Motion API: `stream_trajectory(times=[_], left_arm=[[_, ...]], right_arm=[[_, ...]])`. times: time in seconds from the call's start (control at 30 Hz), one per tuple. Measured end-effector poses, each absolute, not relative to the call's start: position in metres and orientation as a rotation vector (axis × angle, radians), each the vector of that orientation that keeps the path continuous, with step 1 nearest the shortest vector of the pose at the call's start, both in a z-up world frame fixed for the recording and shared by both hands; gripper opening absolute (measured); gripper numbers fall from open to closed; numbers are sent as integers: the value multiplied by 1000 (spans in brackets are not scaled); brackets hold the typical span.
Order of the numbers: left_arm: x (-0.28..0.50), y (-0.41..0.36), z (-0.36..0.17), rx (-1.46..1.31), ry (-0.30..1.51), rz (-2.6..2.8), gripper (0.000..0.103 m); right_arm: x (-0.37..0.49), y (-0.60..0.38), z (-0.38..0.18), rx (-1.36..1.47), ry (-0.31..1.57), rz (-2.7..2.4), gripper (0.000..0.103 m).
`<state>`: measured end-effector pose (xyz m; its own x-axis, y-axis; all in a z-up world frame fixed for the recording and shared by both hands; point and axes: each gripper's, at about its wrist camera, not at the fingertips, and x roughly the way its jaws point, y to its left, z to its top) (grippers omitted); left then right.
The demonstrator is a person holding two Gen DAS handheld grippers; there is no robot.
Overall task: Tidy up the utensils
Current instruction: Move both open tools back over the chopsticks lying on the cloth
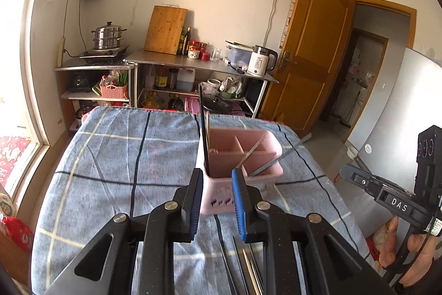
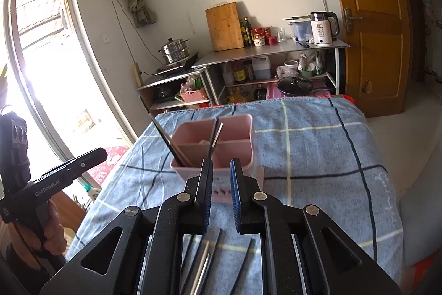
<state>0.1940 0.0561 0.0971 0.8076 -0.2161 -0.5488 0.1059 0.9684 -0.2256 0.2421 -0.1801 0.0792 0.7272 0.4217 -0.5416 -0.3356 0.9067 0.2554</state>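
Note:
A pink utensil holder (image 1: 243,154) with compartments stands on the blue plaid cloth (image 1: 124,156). It holds dark chopsticks (image 1: 204,129) upright at its left and metal chopsticks (image 1: 251,154) leaning right. My left gripper (image 1: 216,179) is open and empty just in front of the holder. In the right wrist view the holder (image 2: 221,145) sits ahead of my right gripper (image 2: 221,170), which is open and empty. Several loose chopsticks (image 2: 204,264) lie on the cloth under the right gripper; they also show under the left gripper (image 1: 248,267).
The cloth-covered table (image 2: 317,156) ends at a far edge. Behind it stand metal shelves (image 1: 193,65) with a kettle (image 1: 261,60), a cutting board, bottles and a steamer pot. A wooden door (image 1: 312,46) is at right, a window at left.

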Motion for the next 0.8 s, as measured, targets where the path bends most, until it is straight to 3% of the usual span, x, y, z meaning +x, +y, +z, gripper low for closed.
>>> stream_trajectory(times=[0.8], left_arm=[[115,22,6,-159,716,-202,21]], right_arm=[[167,-194,-11,131,775,380,13]])
